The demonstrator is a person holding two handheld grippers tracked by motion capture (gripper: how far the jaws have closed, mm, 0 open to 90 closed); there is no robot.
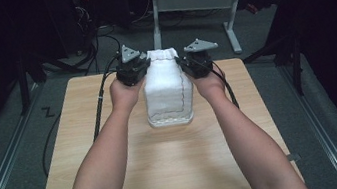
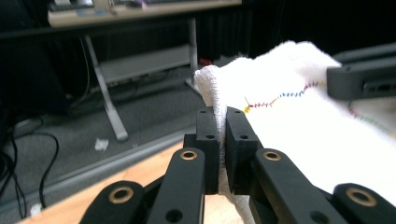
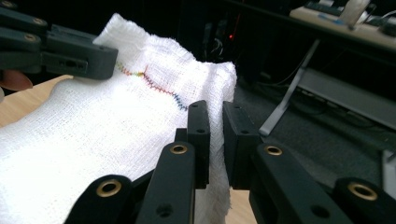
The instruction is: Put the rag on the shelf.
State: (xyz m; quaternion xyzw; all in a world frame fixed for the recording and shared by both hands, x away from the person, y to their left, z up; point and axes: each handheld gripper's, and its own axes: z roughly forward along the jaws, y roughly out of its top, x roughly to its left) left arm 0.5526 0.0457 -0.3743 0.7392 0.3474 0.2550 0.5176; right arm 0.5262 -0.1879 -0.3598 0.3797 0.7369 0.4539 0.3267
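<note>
A person's two forearms reach in from the near side of a light wooden bench (image 1: 168,175), each hand carrying a pair of black tongs. Between them hangs a white cloth (image 1: 167,88), a loosely woven gauze-like piece with a thin line of coloured zigzag stitching (image 2: 285,96) running across it. The cloth is held up by its two upper corners over the far middle of the bench, and its lower edge reaches down to the wood, where it bunches slightly.

The left tongs (image 1: 139,71) grip the cloth's upper left corner. In the left gripper view the left tongs (image 2: 221,135) stand almost together with the cloth's edge pinched between the two black pads, the fabric spilling out above and below them (the stitching starts with a yellow thread just past the pads).

The right tongs (image 1: 190,65) grip the upper right corner. In the right gripper view the right tongs (image 3: 215,140) are drawn narrow on a fold of the cloth's hem, which runs down between the pads and hangs below them. The other pair of tongs shows across the cloth at the upper left of that view.

Black cables trail from both grippers over the far edge of the bench to the grey floor (image 1: 12,143). Beyond the bench stands a desk on a white metal frame (image 1: 193,2) against a dark background.
</note>
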